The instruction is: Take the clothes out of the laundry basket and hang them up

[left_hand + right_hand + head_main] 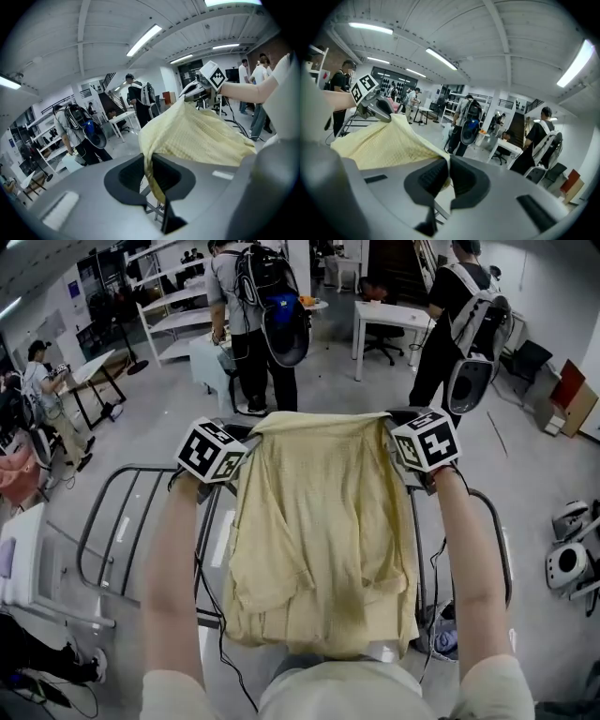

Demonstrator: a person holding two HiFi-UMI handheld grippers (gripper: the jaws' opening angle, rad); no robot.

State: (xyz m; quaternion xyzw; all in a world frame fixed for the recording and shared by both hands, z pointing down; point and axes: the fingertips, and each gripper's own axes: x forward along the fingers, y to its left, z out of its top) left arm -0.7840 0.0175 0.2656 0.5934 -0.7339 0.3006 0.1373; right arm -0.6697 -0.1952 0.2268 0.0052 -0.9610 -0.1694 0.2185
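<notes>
A pale yellow waffle-weave garment [323, 531] hangs spread out between my two grippers, above the rails of a grey drying rack [122, 521]. My left gripper [242, 439] is shut on its top left corner, and in the left gripper view the cloth [197, 136] runs down between the closed left gripper [149, 161]. My right gripper [394, 427] is shut on the top right corner; in the right gripper view the fabric [379, 143] is pinched in the right gripper [448, 168]. The garment's lower hem [319, 638] drapes near the person's body.
The rack's curved rails show on both sides of the garment [492, 531]. Beyond it stand two people with backpacks [267, 310] [459, 329] and a white table [394, 320]. White devices [567, 559] lie on the floor at the right. A desk [19, 559] is at the left.
</notes>
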